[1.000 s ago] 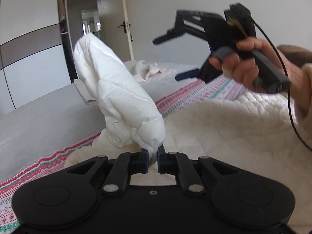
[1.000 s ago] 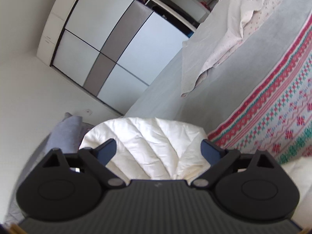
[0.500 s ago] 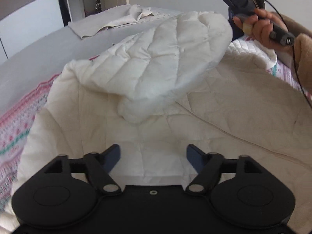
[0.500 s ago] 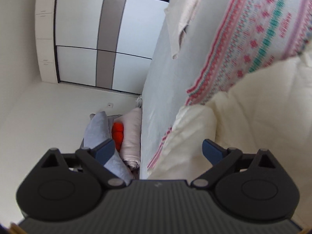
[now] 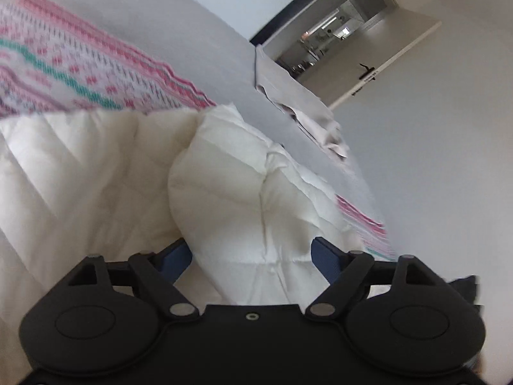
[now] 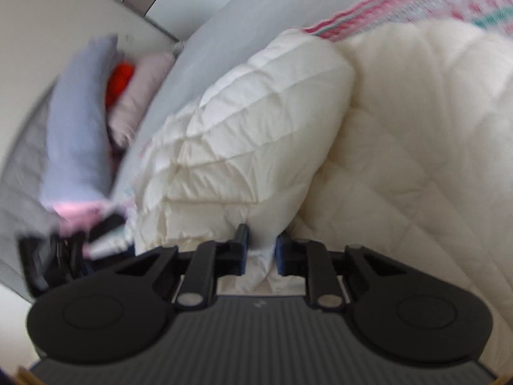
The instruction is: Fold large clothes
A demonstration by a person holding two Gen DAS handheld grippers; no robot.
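Note:
A cream quilted jacket (image 5: 80, 176) lies spread on the bed. One puffy sleeve (image 5: 243, 192) bulges up in the left wrist view, and my left gripper (image 5: 250, 250) straddles its near end; the jaws are wide and closing, with the sleeve between them. In the right wrist view a folded sleeve (image 6: 250, 122) rests beside the jacket body (image 6: 416, 128). My right gripper (image 6: 260, 243) is low on the sleeve's near edge, its jaws closing to a narrow gap with a pinch of white fabric pressed between the pads.
A pink and teal patterned blanket (image 5: 64, 61) covers a grey sheet (image 5: 198, 38). A crumpled beige cloth (image 5: 307, 112) lies farther back, before an open door (image 5: 368, 73). A grey pillow (image 6: 77, 122), a pink pillow (image 6: 138, 89) and something orange (image 6: 120, 80) sit at the bed's end.
My left gripper let go of the raised sleeve's cuff, opened wide, rolled, and now sits around the sleeve. My right gripper came down from open in the air and closed on jacket fabric.

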